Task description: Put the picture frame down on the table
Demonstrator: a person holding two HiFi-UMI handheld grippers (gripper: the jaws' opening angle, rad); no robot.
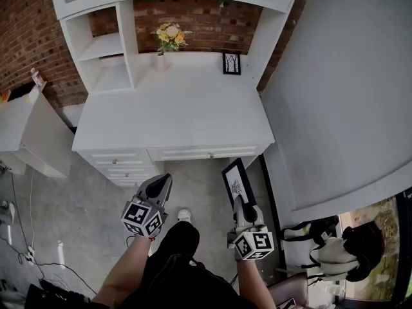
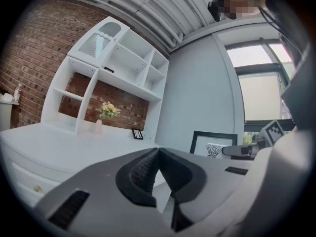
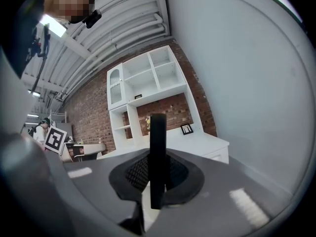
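A black picture frame (image 1: 235, 181) with a white print is held upright in front of the white desk (image 1: 174, 118), below its front edge. My right gripper (image 1: 241, 202) is shut on the frame's lower edge. In the right gripper view the frame (image 3: 157, 157) shows edge-on as a black bar clamped between the jaws. The left gripper view catches the same frame (image 2: 214, 143) off to its right. My left gripper (image 1: 162, 183) hangs at the left over the floor, shut on nothing, its pads (image 2: 148, 169) meeting.
A second small black frame (image 1: 232, 63) and a vase of yellow flowers (image 1: 168, 40) stand at the back of the desk, under white shelves against a brick wall. A grey wall (image 1: 347, 95) rises on the right. Another white table (image 1: 26, 131) stands left. Bags (image 1: 341, 250) lie at lower right.
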